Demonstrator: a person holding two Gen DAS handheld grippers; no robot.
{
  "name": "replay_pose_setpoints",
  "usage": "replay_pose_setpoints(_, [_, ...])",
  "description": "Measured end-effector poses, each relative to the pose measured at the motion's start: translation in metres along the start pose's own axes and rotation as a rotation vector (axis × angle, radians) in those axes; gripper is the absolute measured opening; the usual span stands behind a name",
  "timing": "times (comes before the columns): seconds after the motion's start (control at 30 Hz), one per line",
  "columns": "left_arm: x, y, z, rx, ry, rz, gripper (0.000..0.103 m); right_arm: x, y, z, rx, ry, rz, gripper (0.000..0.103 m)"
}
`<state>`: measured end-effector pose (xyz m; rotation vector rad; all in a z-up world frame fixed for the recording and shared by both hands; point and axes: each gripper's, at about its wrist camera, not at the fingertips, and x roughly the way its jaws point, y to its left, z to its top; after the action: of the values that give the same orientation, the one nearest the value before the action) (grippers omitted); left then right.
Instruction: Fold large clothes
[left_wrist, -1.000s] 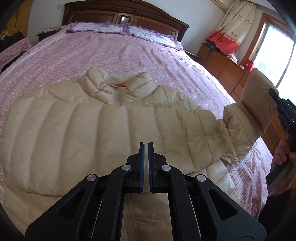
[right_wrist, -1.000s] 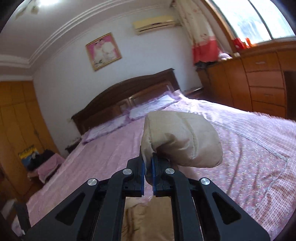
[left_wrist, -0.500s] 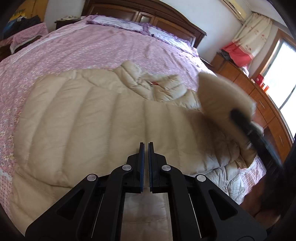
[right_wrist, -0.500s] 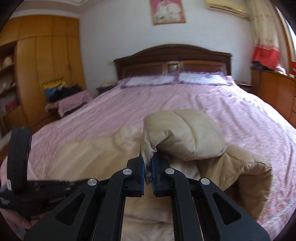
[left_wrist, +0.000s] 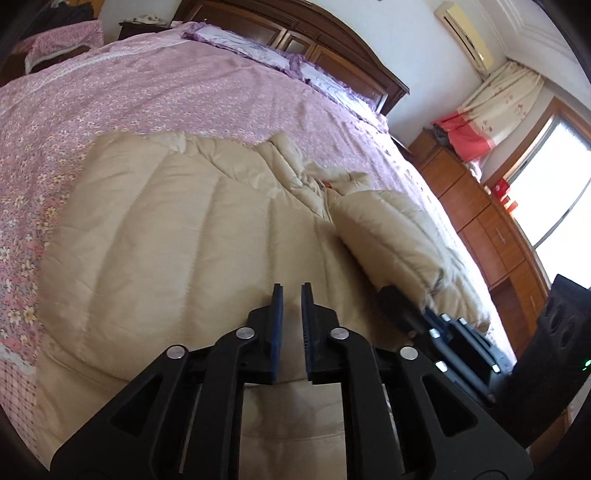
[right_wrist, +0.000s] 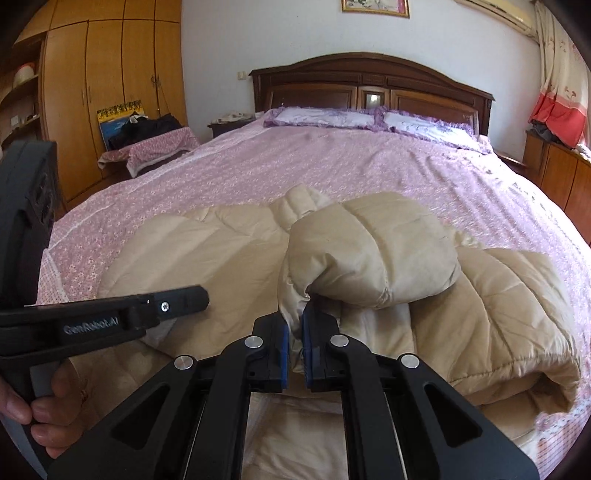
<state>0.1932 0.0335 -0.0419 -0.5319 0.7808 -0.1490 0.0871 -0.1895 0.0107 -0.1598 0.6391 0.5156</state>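
A beige puffer jacket (left_wrist: 192, 236) lies spread on the pink floral bed, collar toward the headboard. Its right sleeve (right_wrist: 373, 251) is folded over across the jacket's body. My right gripper (right_wrist: 293, 319) is shut on the sleeve's cuff and holds it low over the jacket; it also shows in the left wrist view (left_wrist: 406, 314). My left gripper (left_wrist: 291, 291) hovers just above the jacket's lower middle, jaws nearly shut with a narrow gap, holding nothing. It shows from the side in the right wrist view (right_wrist: 192, 299).
The bed (right_wrist: 332, 166) has a dark wooden headboard (right_wrist: 369, 81) and purple pillows (right_wrist: 325, 118). Wooden drawers (left_wrist: 480, 221) run along the right side under a window. A wardrobe (right_wrist: 110, 74) and a covered stool with clothes (right_wrist: 147, 147) stand left.
My right gripper has swung the sleeve from out at the right, up and over, onto the jacket's body. My left gripper has stayed low over the jacket and its jaws have parted slightly.
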Motion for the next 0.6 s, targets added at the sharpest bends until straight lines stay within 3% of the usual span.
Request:
replay_pose_setpoints(0.2, [-0.008,0.015,0.001,-0.031,-0.017,-0.021,0.012,0.016,0.018,0.005,-0.034,0.048,0.027,0.008])
replay_pose_setpoints(0.23, [-0.009,0.016,0.002,-0.032,-0.018,-0.02,0.014,0.018,0.019,0.005,-0.043,0.063,0.029,0.013])
replay_pose_setpoints(0.27, [-0.011,0.017,0.002,-0.031,-0.024,-0.02,0.017,0.019,0.02,0.005,-0.045,0.077,0.037,0.037])
replay_pose_setpoints(0.3, [-0.013,0.016,0.003,-0.024,-0.034,-0.024,0.026,0.018,0.019,0.004,-0.034,0.086,0.061,0.056])
replay_pose_setpoints(0.33, [-0.016,0.015,0.003,-0.017,-0.043,-0.028,0.037,0.015,0.017,0.003,-0.016,0.09,0.092,0.08])
replay_pose_setpoints(0.4, [-0.02,0.01,0.006,-0.006,-0.062,-0.037,0.044,0.0,0.012,0.002,0.025,0.053,0.148,0.08])
replay_pose_setpoints(0.43, [-0.022,0.007,0.006,-0.003,-0.067,-0.043,0.044,-0.006,0.011,0.002,0.022,0.049,0.155,0.075])
replay_pose_setpoints(0.5, [-0.027,0.001,0.007,0.012,-0.081,-0.058,0.044,-0.019,0.011,-0.001,-0.009,0.048,0.124,0.066])
replay_pose_setpoints(0.6, [-0.039,-0.025,0.009,0.104,-0.127,-0.079,0.044,-0.041,0.0,-0.011,-0.006,0.042,0.13,0.066])
